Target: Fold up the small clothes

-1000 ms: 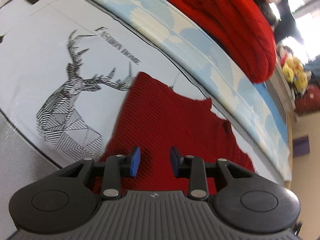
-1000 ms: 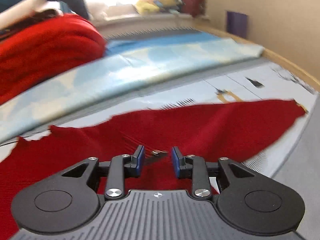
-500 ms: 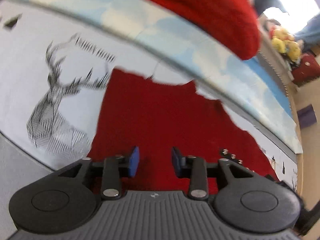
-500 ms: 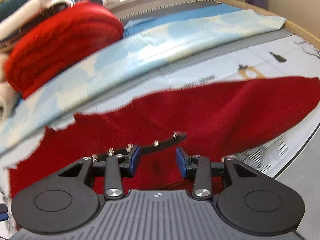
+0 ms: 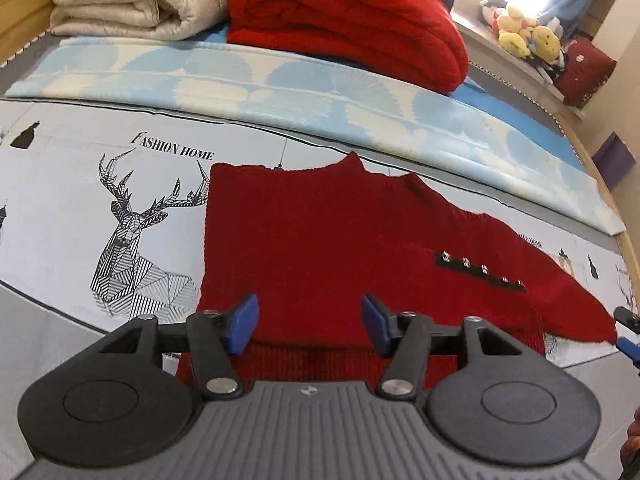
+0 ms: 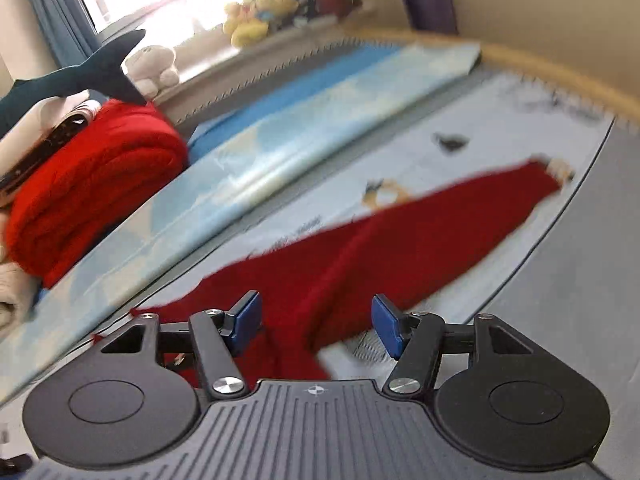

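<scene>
A dark red knit sweater (image 5: 320,240) lies flat on the printed bed sheet (image 5: 60,208), its left side folded in to a straight edge. A black strip with metal studs (image 5: 480,270) lies on its right part. One sleeve (image 6: 460,216) stretches out to the right. My left gripper (image 5: 308,322) is open and empty above the sweater's near hem. My right gripper (image 6: 316,326) is open and empty above the sweater where the sleeve begins. Its tip (image 5: 626,334) shows at the right edge of the left wrist view.
A folded bright red blanket (image 5: 348,20) and a cream quilt (image 5: 132,0) lie at the back on a light blue patterned cover (image 5: 320,92). Plush toys (image 5: 524,34) sit on the window ledge. A wooden bed rail (image 6: 560,80) runs along the right.
Both grippers have opened wider and pulled back and up from the sweater. The left view now takes in the whole garment; the right gripper has swung right toward the sleeve.
</scene>
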Motion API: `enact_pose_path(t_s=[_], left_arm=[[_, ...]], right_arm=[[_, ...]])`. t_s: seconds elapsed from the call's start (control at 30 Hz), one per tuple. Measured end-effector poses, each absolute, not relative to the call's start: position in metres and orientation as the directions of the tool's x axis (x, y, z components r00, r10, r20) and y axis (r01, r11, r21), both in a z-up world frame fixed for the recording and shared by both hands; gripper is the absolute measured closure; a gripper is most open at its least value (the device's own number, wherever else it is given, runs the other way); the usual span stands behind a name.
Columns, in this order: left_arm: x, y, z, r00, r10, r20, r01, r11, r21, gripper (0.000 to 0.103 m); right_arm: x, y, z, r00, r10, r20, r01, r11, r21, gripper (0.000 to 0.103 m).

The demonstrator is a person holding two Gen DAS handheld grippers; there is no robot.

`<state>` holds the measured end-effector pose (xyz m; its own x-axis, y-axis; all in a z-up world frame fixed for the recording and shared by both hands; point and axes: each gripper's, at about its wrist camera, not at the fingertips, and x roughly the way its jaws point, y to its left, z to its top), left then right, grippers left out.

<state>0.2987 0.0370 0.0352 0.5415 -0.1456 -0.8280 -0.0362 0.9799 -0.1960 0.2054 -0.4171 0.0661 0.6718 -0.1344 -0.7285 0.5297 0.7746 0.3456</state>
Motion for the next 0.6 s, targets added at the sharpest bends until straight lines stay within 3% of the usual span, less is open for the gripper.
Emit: enact_pose_path(t_s=[0.6], left_arm=[[0.235, 0.005, 0.033, 0.616, -0.115, -0.780, -0.017, 0.987, -0.160, 0.031]], right_arm=[[0.150, -0.405, 0.059, 0.668, -0.129, -0.733, 0.487, 0.820, 0.300, 0.040]])
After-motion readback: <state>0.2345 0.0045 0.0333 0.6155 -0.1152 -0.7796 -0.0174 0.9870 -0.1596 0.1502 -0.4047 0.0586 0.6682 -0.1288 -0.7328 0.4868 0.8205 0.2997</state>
